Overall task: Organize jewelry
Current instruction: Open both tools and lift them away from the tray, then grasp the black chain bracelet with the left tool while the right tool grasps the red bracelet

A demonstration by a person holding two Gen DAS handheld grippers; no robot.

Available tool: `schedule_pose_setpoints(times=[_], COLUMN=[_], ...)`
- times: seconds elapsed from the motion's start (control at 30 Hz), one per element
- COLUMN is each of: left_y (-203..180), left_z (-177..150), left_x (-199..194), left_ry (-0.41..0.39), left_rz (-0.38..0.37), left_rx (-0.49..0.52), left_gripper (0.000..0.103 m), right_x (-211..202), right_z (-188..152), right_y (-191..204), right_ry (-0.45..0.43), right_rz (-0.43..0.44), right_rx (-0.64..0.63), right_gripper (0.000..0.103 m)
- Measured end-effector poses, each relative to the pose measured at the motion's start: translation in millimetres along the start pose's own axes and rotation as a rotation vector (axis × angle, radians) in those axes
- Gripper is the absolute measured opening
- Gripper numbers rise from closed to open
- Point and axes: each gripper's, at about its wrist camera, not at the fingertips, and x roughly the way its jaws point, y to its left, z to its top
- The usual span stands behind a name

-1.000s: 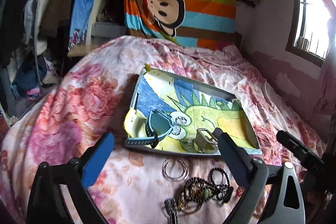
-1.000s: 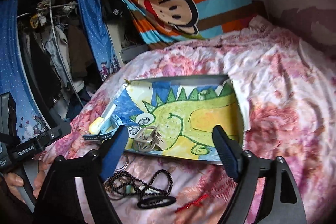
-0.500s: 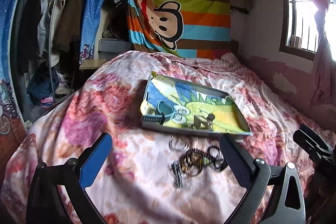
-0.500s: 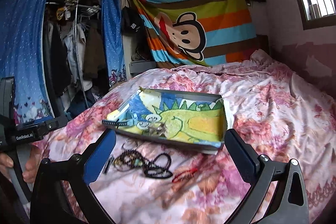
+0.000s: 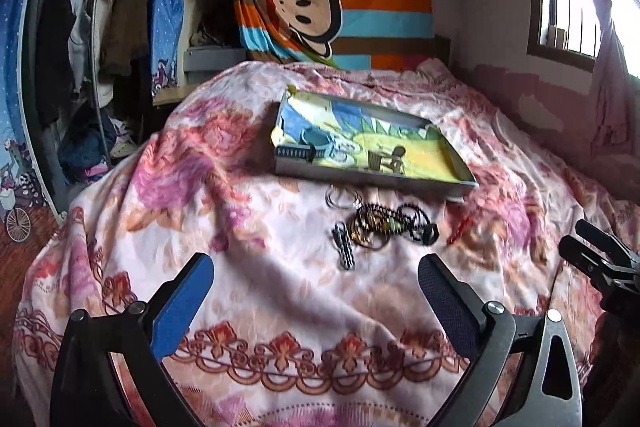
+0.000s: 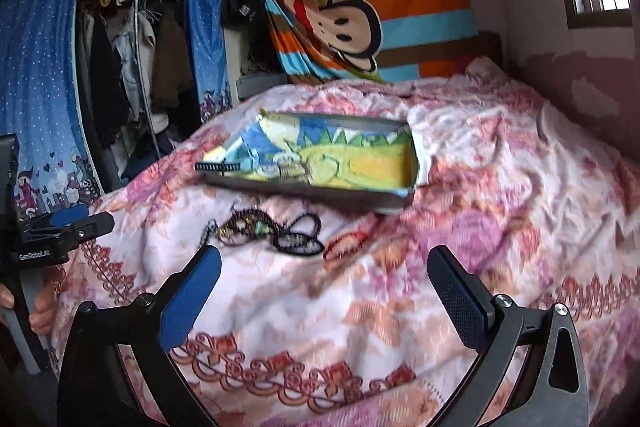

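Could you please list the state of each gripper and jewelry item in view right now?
left gripper: open, empty, above the bedspread.
right gripper: open, empty.
tray: on the bed, holding a watch.
bead necklaces: tangled, lying outside the tray.
hoop rings: on the bedspread, beside the tray.

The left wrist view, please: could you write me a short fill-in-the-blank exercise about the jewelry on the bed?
1. The tray is lined with a drawing of a green ____.
2. The tangle of bead necklaces lies on the ____, not in the tray.
3. The left gripper is ____, holding nothing.
4. The watch strap hangs over the tray's ____ corner.

Missing words: dinosaur; bedspread; open; near-left
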Motion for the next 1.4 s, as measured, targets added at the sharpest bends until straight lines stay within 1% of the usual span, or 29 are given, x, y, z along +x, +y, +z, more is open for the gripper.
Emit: schedule_pose_setpoints(times=[0.2,0.27,0.4,0.53,0.8,0.97,1.03,1.1,1.13,1.2,1.23,1.27,1.3,1.4], left_y=[-3,-4,-5,-7,-14,-12,-12,-14,-15,-18,-20,-20,-22,-25], left_z=[-5,-6,-5,-3,9,16,18,18,18,16,16,15,14,14], left_x=[10,15,27,38,69,87,91,96,99,106,110,112,115,122], left_ry=[0.049,0.076,0.122,0.144,0.190,0.220,0.224,0.235,0.245,0.267,0.279,0.286,0.296,0.316], left_rz=[-0.007,-0.015,-0.034,-0.036,-0.045,-0.074,-0.086,-0.094,-0.097,-0.105,-0.108,-0.110,-0.112,-0.118], left_rx=[0.022,0.027,0.025,0.032,0.089,0.080,0.078,0.084,0.088,0.097,0.102,0.106,0.112,0.120], left_gripper=[0.103,0.103,0.103,0.103,0.103,0.103,0.099,0.092,0.090,0.081,0.079,0.075,0.071,0.063], right_x=[15,21,31,44,75,95,101,112,117,125,129,134,137,151], right_z=[-6,-9,-11,-11,-5,9,13,17,18,18,18,18,18,16], right_y=[-1,-2,-3,-5,-10,-13,-11,-7,-5,-1,2,6,9,19], right_ry=[0.066,0.093,0.137,0.181,0.236,0.225,0.220,0.231,0.238,0.252,0.262,0.270,0.277,0.304], right_rz=[-0.015,-0.018,-0.011,0.000,0.036,0.068,0.078,0.100,0.110,0.128,0.137,0.145,0.151,0.159], right_rx=[0.003,0.006,0.015,0.023,0.011,-0.006,-0.023,-0.045,-0.054,-0.074,-0.088,-0.104,-0.118,-0.164], right_gripper=[0.101,0.101,0.101,0.101,0.101,0.099,0.086,0.078,0.072,0.066,0.065,0.060,0.054,0.042])
